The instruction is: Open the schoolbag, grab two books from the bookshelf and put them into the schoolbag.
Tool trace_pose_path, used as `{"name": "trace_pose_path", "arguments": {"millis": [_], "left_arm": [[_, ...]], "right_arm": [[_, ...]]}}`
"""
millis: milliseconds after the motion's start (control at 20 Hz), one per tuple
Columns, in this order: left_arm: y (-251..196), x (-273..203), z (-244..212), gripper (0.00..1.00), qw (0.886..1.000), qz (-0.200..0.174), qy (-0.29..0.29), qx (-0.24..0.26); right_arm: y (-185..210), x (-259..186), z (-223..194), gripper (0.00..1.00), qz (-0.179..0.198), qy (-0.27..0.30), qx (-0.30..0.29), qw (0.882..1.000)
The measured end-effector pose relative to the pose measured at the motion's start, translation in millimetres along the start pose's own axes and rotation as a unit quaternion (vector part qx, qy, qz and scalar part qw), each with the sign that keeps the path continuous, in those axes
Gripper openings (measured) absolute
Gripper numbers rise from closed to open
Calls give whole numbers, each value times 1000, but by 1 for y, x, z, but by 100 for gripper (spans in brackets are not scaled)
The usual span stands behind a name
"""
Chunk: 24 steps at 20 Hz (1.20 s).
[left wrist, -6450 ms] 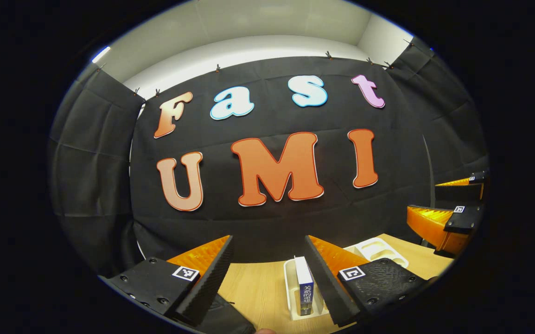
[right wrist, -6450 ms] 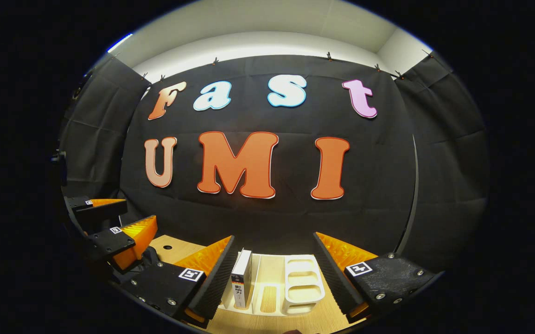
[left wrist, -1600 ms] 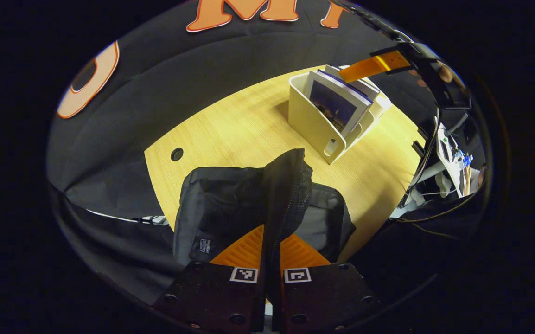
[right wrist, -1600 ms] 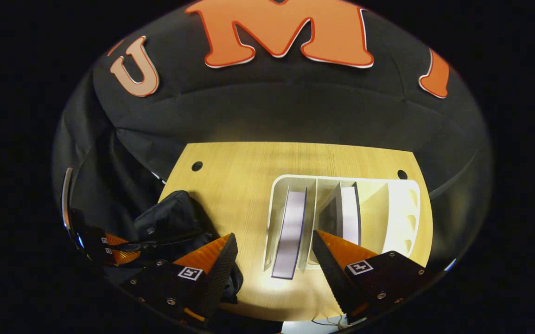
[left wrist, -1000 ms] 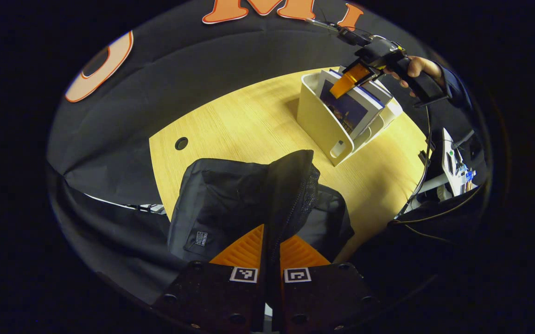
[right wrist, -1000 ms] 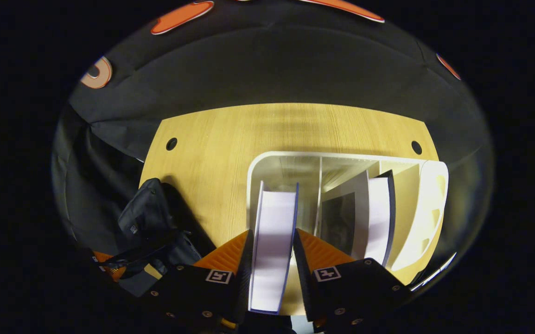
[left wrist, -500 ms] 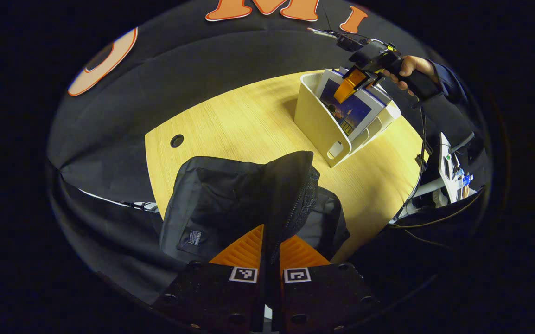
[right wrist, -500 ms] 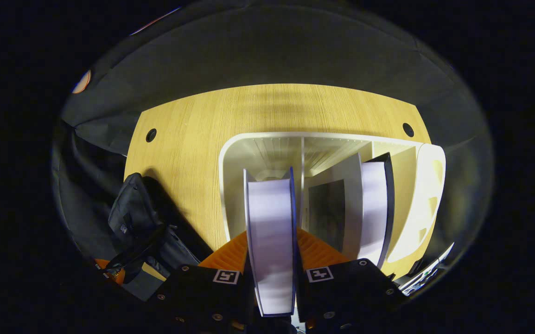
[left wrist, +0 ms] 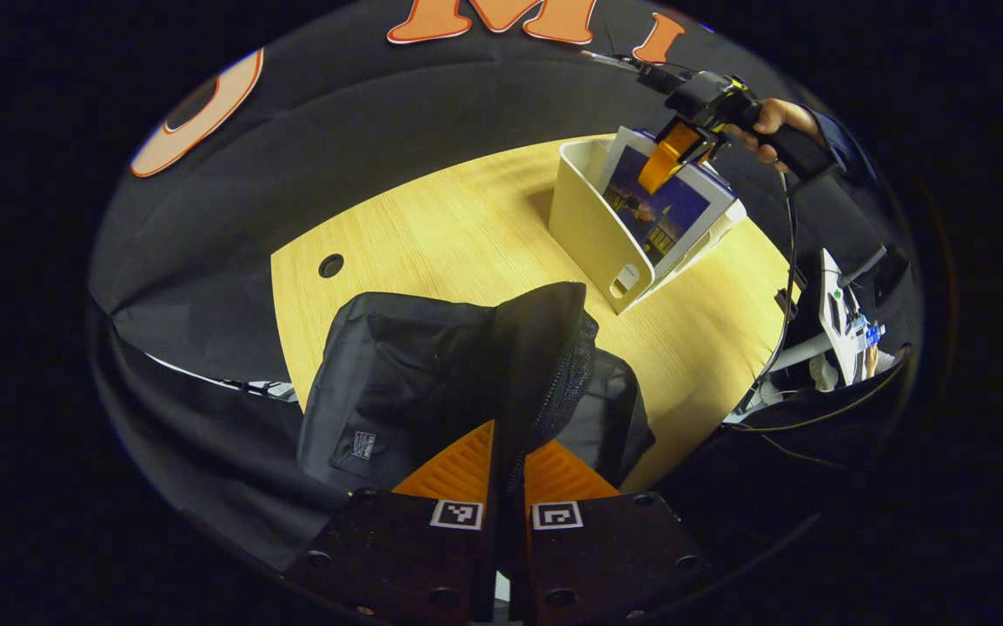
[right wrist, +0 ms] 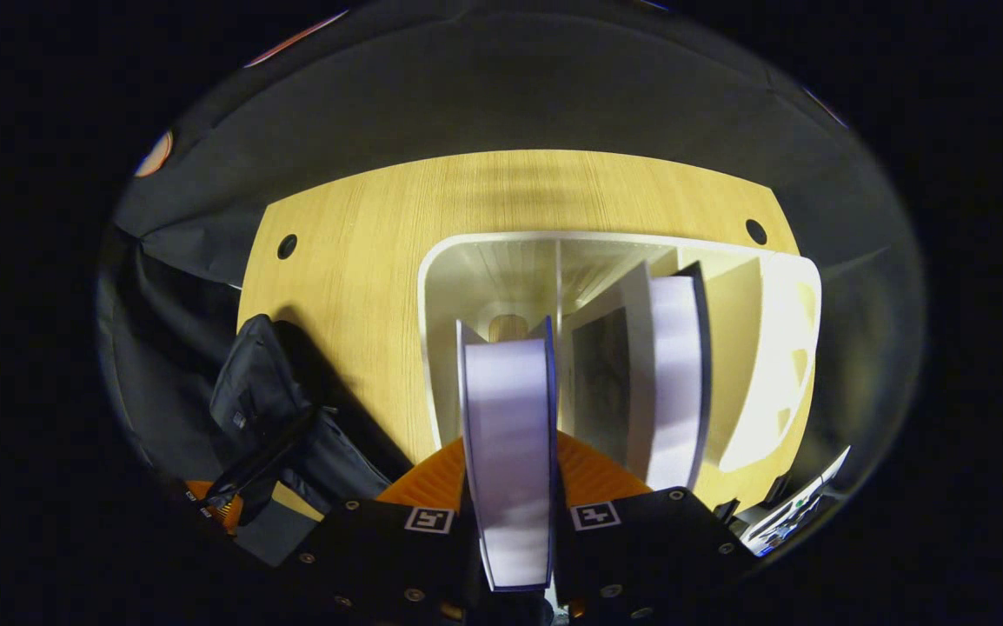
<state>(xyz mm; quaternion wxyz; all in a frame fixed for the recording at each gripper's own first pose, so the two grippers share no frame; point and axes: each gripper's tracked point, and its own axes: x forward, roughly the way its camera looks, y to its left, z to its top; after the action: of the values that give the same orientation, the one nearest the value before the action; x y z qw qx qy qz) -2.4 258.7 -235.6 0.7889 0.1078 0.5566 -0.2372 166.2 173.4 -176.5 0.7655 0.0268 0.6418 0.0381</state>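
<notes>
In the left gripper view, the left gripper [left wrist: 508,452] sits at six o'clock with its jaws pressed together on a raised fold of the black fabric schoolbag [left wrist: 432,382], pinching the cloth beside a zip line that runs up toward the centre. The schoolbag lies on the pale wooden table [left wrist: 449,235], spreading from the centre toward seven o'clock. At one o'clock stands the white plastic bookshelf [left wrist: 588,230] with upright dividers, and over it the right gripper [left wrist: 665,163], held by a hand [left wrist: 775,122], grips the top of the book with a dark picture cover [left wrist: 667,209], which leans in the rack's near slot. In the right gripper view, the right gripper [right wrist: 510,474] at six o'clock is clamped on that book's white page edge [right wrist: 508,435], one finger on each cover. At three o'clock from it, in the next slot, a second white-paged book with dark covers [right wrist: 671,374] stands tilted. The schoolbag [right wrist: 267,417] shows at eight o'clock, well apart from the bookshelf [right wrist: 436,348].
</notes>
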Motion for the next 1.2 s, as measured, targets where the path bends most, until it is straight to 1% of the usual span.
{"name": "trace_pose_path", "arguments": {"millis": [150,350,500,700,950,1200], "left_arm": [[-3,4,-3,7,1000,1,2,15],[-5,5,-1,7,1000,-2,2,22],[-4,2,4,7,1000,-4,-2,25],[-2,-3,12,7,999,-10,-7,33],[-2,-3,19,7,998,-20,-10,58],[1,-14,33,7,996,-28,-20,82]], "right_arm": [[-9,-33,-1,34,9,-23,11,1000],[-18,-85,-9,34,33,-61,28,997],[-23,-125,-26,34,53,-89,44,994],[-31,-161,-53,34,75,-119,66,988],[-21,-191,-76,34,113,-167,101,974],[3,-191,-109,34,157,-180,136,961]]}}
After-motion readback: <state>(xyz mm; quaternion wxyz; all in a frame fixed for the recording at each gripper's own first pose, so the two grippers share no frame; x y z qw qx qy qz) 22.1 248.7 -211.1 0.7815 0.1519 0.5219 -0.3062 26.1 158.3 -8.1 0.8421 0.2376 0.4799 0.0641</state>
